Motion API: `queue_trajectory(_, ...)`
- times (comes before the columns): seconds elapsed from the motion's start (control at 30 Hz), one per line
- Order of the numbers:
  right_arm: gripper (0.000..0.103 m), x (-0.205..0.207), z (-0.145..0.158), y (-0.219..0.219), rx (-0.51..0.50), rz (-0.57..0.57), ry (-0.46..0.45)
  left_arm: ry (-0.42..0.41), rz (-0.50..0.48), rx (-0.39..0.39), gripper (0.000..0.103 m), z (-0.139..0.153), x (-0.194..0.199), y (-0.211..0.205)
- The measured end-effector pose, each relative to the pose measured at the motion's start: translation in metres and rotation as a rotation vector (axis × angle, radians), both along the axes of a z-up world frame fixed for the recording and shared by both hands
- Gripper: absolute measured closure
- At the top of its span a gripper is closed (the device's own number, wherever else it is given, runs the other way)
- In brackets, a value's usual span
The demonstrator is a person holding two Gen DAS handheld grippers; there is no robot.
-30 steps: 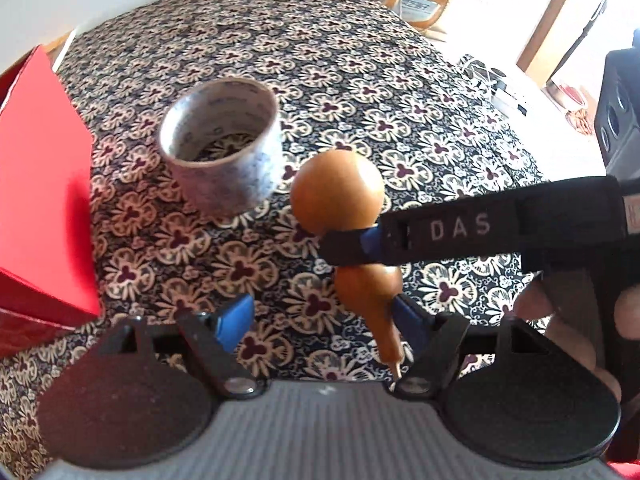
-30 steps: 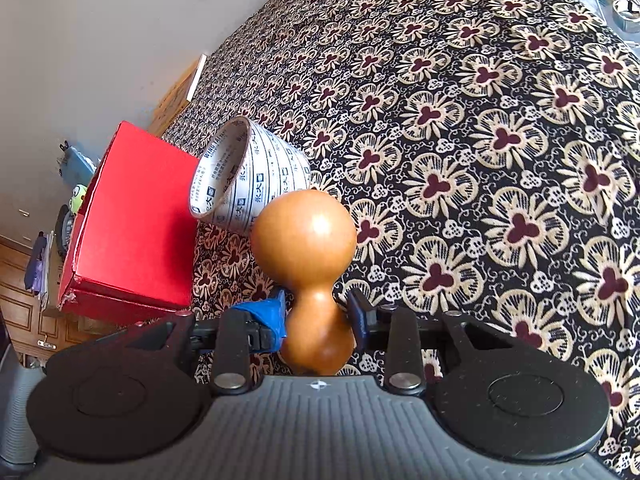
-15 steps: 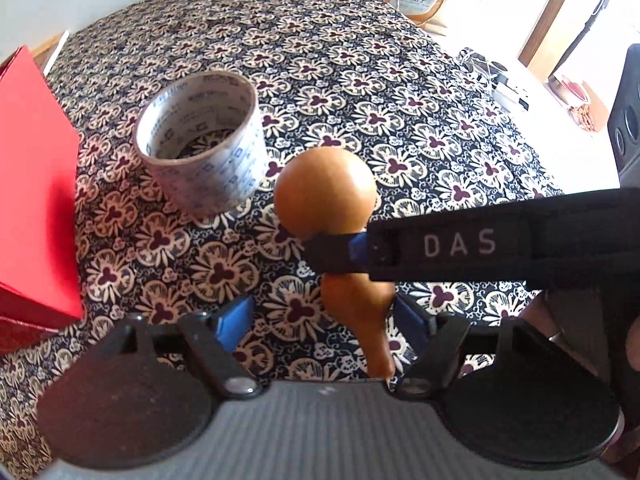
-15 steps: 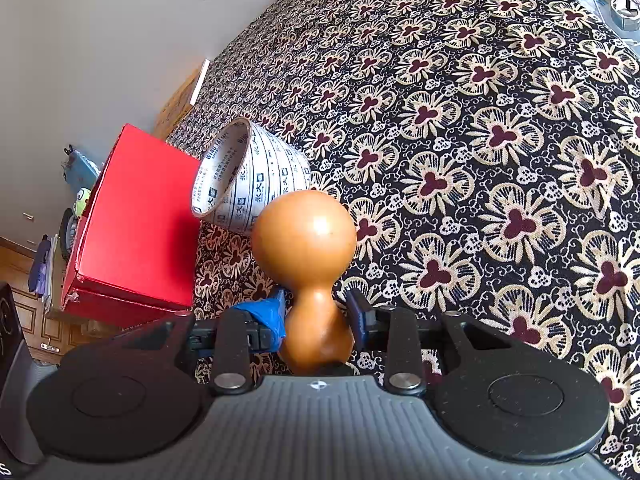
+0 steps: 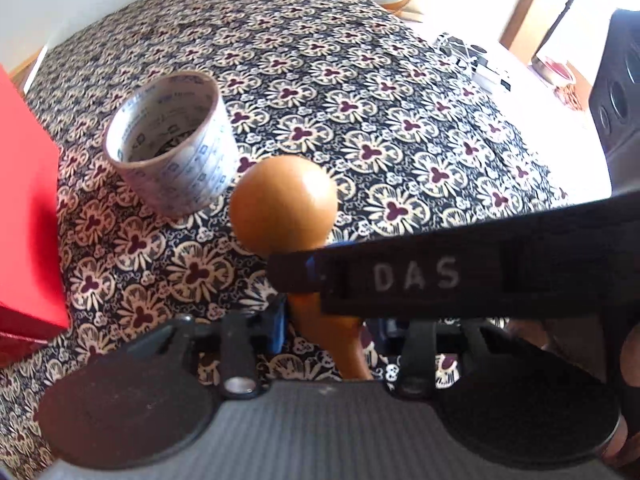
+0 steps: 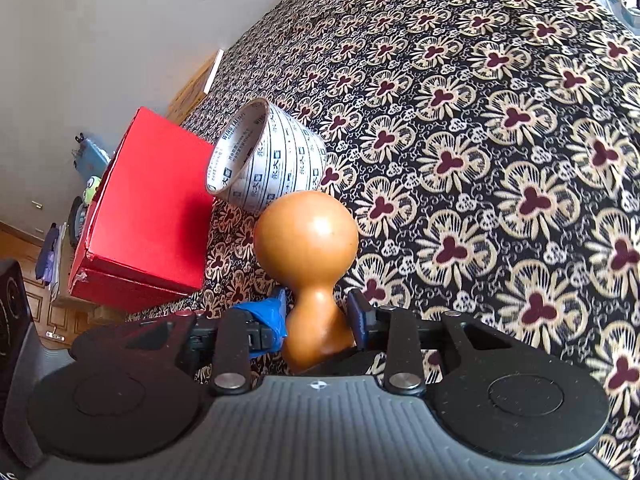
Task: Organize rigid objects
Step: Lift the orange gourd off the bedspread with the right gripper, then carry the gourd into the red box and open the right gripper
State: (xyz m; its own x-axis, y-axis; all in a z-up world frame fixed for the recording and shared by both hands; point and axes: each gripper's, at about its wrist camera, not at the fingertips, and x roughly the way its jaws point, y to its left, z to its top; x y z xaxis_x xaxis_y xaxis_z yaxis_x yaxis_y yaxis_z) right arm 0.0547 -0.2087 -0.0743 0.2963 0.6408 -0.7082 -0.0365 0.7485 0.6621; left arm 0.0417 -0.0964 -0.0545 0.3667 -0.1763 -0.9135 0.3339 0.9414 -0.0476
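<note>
Orange-brown and glossy, a smooth gourd-shaped wooden object [image 6: 306, 236] sits clamped at its narrow waist between the blue-padded fingers of the right gripper [image 6: 316, 314], its round bulb standing out ahead of the fingertips above the dark floral-patterned cloth [image 6: 500, 152]. In the left wrist view that same gripper crosses from the right as a black bar marked DAS. The left gripper [image 5: 326, 326] has just been closing, and the gourd's lower lobe and thin stem lie between its blue pads; whether those pads press on it yet I cannot tell. Ahead and to the left of both grippers a white printed tape roll [image 5: 172, 160] stands on the cloth, with a red cardboard box [image 6: 144, 208] farther left.
</note>
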Motion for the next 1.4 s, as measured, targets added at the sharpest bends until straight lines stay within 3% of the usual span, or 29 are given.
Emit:
queue_trajectory(0.13,0.089,-0.005,0.004,-0.001,0.027,-0.035,0.011,-0.016,-0.034,-0.011,0.06,0.003,-0.008,0.004)
queue_trajectory(0.47,0.09,-0.017,0.06,0.037,0.041,-0.089,-0.139,-0.168,-0.13,-0.058,0.063,0.052,-0.031,0.04)
queue_trajectory(0.67,0.09,-0.004,0.101,0.081,0.112,-0.085,-0.238,-0.281,-0.117,-0.101,0.064,0.098,-0.034,0.095)
queue_trajectory(0.9,0.09,0.03,0.128,0.157,0.148,-0.006,-0.347,-0.425,-0.07,-0.078,0.067,0.139,-0.03,0.166)
queue_trajectory(1.17,0.09,0.071,0.11,0.238,0.151,0.04,-0.309,-0.413,-0.012,-0.043,0.067,0.133,0.007,0.244)
queue_trajectory(1.4,0.092,0.088,0.085,0.28,-0.003,0.039,-0.303,-0.316,0.015,-0.053,0.065,0.102,0.041,0.289)
